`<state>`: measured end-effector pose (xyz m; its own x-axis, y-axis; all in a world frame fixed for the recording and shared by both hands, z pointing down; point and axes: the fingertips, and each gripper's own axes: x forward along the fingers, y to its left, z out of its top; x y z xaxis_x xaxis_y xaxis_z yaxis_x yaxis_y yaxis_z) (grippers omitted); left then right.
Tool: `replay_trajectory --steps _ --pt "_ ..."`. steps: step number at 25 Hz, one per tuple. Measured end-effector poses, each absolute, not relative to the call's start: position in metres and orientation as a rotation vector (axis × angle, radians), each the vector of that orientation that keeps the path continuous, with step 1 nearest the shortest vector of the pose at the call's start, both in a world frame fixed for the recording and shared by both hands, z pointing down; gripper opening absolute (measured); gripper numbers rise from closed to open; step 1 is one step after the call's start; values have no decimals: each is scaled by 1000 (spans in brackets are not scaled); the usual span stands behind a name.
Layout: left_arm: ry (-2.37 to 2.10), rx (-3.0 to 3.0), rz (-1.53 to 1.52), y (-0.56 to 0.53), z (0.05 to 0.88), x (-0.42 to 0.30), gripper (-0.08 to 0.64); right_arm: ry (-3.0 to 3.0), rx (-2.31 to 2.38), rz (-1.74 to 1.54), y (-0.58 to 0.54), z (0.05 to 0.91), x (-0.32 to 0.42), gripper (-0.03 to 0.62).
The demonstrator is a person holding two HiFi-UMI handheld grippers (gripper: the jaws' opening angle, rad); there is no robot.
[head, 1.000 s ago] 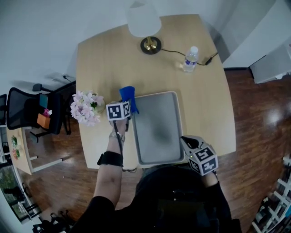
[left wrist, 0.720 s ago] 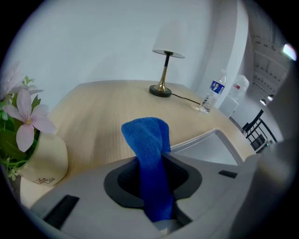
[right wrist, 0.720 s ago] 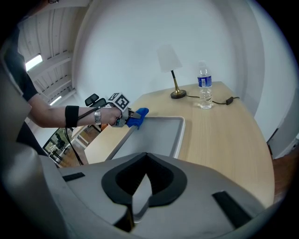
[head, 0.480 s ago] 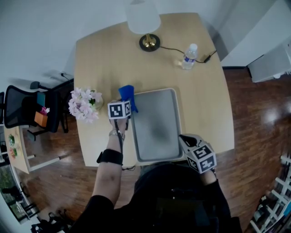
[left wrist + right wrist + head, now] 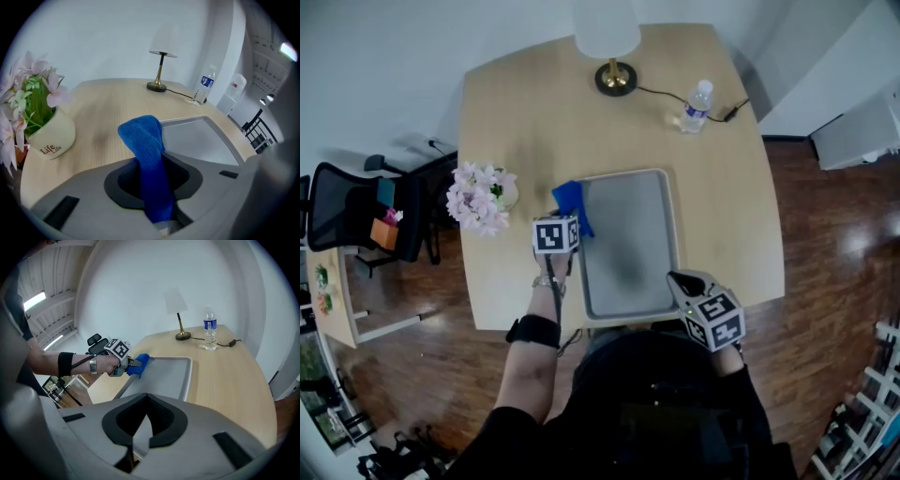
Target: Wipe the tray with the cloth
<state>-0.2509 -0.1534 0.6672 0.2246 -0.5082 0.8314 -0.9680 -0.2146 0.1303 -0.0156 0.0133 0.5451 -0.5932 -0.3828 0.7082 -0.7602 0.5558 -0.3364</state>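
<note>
Left gripper (image 5: 157,199) is being pressed shut on cloth (image 5: 143,136), right gripper (image 5: 138,437) on tray (image 5: 165,377) rim; pot (image 5: 52,137) marked "Life Life".

The tray (image 5: 628,234) bed lies open from rim to rim, with only its low raised edge to step over. The left gripper (image 5: 570,216) and the cloth (image 5: 570,198) it grips take the far left corner; the right gripper (image 5: 678,279) pinches the near right rim. Potted flowers (image 5: 483,199) crowd the left side across a narrow strip of table (image 5: 534,122). Lamp (image 5: 614,77) and bottle (image 5: 697,103) stand well apart at the far end.
</note>
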Motion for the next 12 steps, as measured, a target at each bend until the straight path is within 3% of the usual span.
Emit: replay_trajectory --steps 12 --pt "-1281 1850 873 -73 674 -239 103 -2250 910 809 35 535 -43 6"
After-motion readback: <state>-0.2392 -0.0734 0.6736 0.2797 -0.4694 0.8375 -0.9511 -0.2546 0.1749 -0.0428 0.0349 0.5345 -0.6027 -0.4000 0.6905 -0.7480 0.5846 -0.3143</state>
